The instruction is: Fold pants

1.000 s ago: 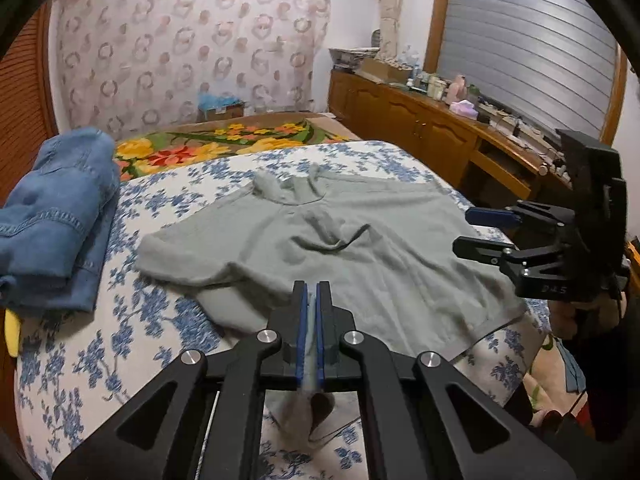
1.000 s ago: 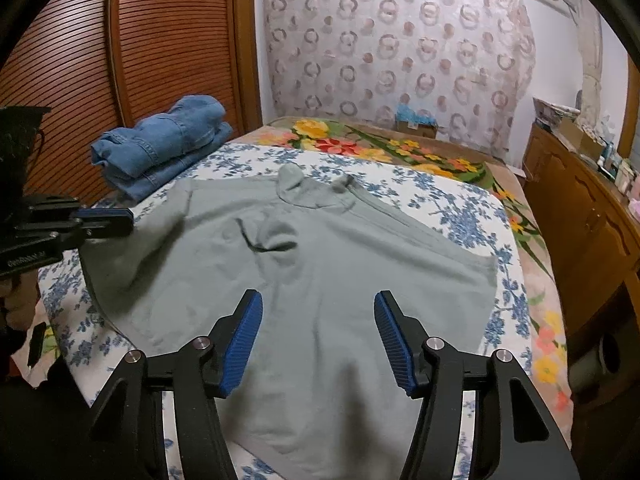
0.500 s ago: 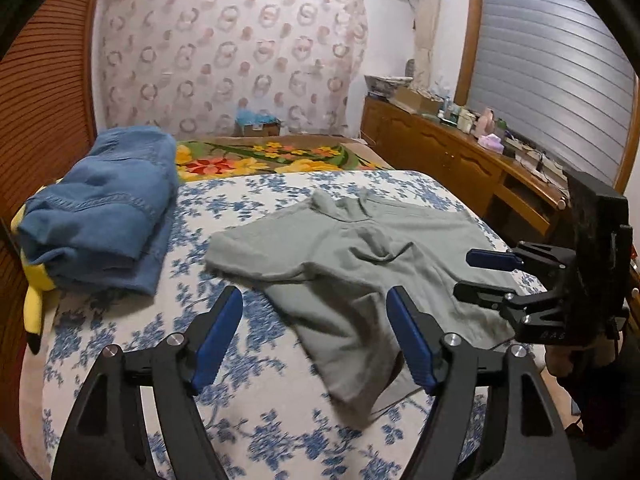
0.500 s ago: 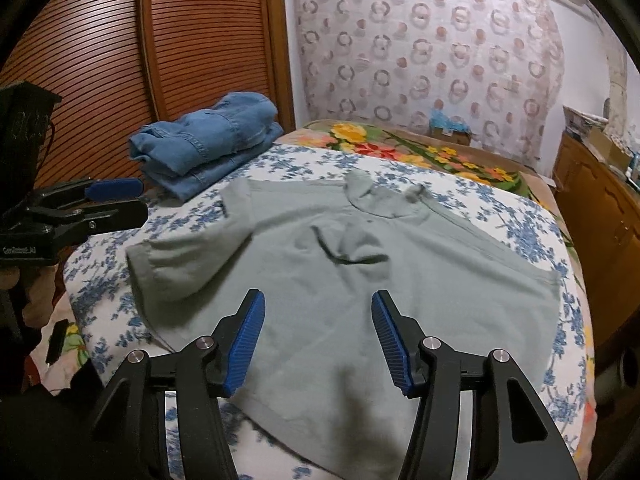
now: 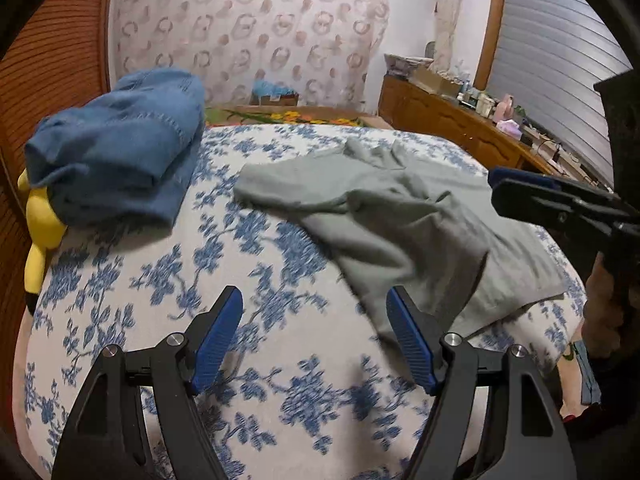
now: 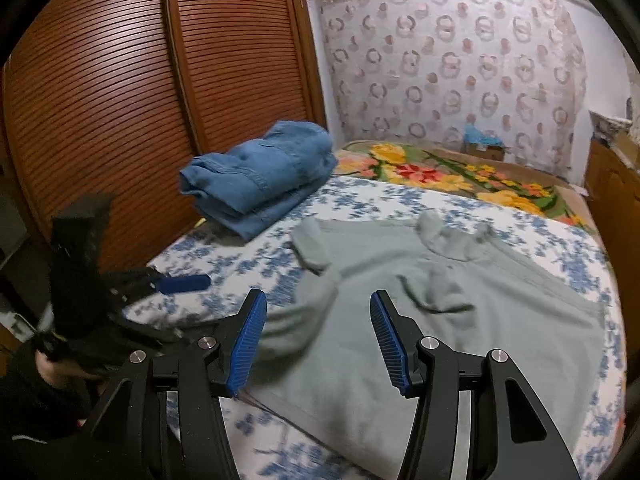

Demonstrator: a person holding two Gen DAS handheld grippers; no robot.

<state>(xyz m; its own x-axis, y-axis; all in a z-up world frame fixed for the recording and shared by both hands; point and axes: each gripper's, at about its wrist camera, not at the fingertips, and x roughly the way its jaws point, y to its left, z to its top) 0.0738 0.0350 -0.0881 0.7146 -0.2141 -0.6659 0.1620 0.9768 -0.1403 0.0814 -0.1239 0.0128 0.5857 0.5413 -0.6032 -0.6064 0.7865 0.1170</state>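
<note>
Two grippers: both over the near part of the bed, neither holding anything.
Left gripper (image 5: 314, 336): fingers spread wide, empty, above the flowered bedsheet (image 5: 168, 280); the grey garment's edge lies just beside its right finger (image 5: 408, 336).
Right gripper (image 6: 318, 340): fingers spread wide, empty, above the near half of the grey garment.
Grey garment (image 5: 400, 216): lies spread and rumpled on the sheet, at 1 o'clock from the left gripper; its near left part is bunched; whether it is pants or a top I cannot tell.
Folded jeans (image 6: 260, 176): a blue denim stack at 11 o'clock in both views, near the wooden slatted doors (image 6: 120, 80), apart from the grey garment.
Yellow plush toy (image 5: 40, 232): at 9 o'clock in the left view, partly under the jeans.
Flowered blanket (image 6: 460, 176): beyond the sheet, at 1 o'clock in the right view.
</note>
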